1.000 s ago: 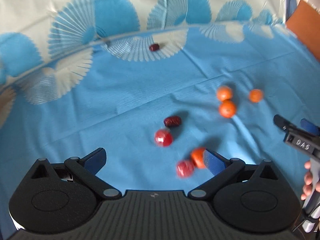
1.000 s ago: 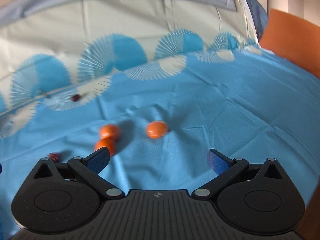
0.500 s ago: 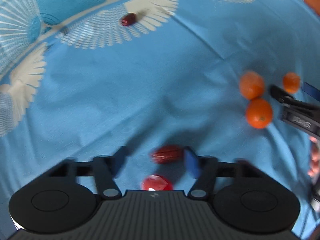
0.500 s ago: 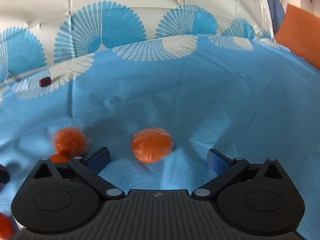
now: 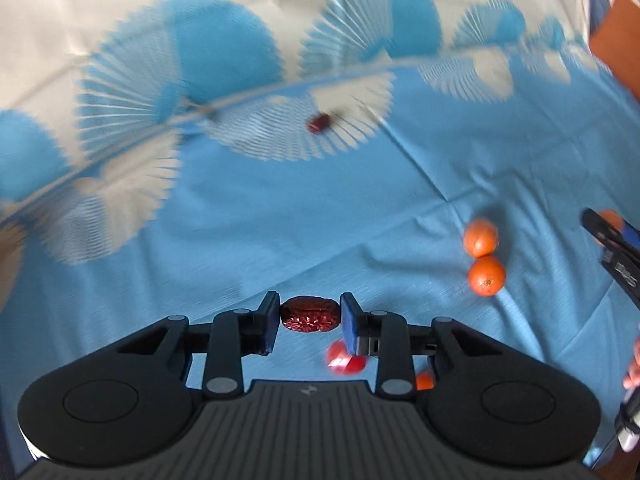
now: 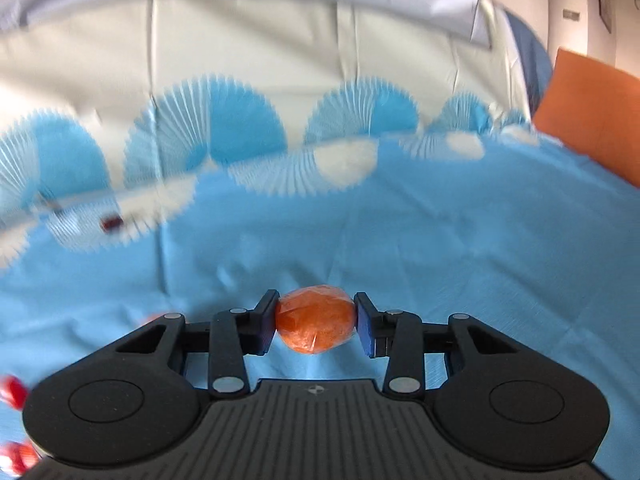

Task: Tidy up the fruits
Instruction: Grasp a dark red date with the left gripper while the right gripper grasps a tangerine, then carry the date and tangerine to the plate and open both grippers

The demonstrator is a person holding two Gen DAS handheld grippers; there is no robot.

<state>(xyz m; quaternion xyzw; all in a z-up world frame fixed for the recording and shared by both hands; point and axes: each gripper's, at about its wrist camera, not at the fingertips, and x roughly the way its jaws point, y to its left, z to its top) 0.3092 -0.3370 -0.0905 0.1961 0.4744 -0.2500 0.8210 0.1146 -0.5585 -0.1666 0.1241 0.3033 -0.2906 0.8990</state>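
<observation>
Left gripper point(image 5: 309, 322): jaws have just been closing and now pinch a dark red wrinkled date point(image 5: 310, 314), oval, lying crosswise between the blue pads point(image 5: 349, 324), lower centre of the left wrist view, gripper angled steeply down at the blue cloth point(image 5: 280, 208). Below the right pad, a blurred bright red fruit point(image 5: 345, 360); an orange bit point(image 5: 424, 381) shows behind the finger linkage. Two oranges point(image 5: 481, 237) point(image 5: 486, 275) touch each other at mid right; a second date point(image 5: 318, 123) sits apart in the upper centre on the white fan print. Right gripper point(image 6: 316, 322): jaws have also just been closing, now clamped on an orange fruit in clear wrap point(image 6: 316, 320), lower centre of the right wrist view, pads on both sides, pointed shallowly down. The far date point(image 6: 111, 223) is at mid left, red fruits point(image 6: 12, 390) at the lower left edge. The right gripper point(image 5: 612, 248) also shows at the right edge of the left view, with fingertips point(image 5: 633, 372) of a hand below it.
</observation>
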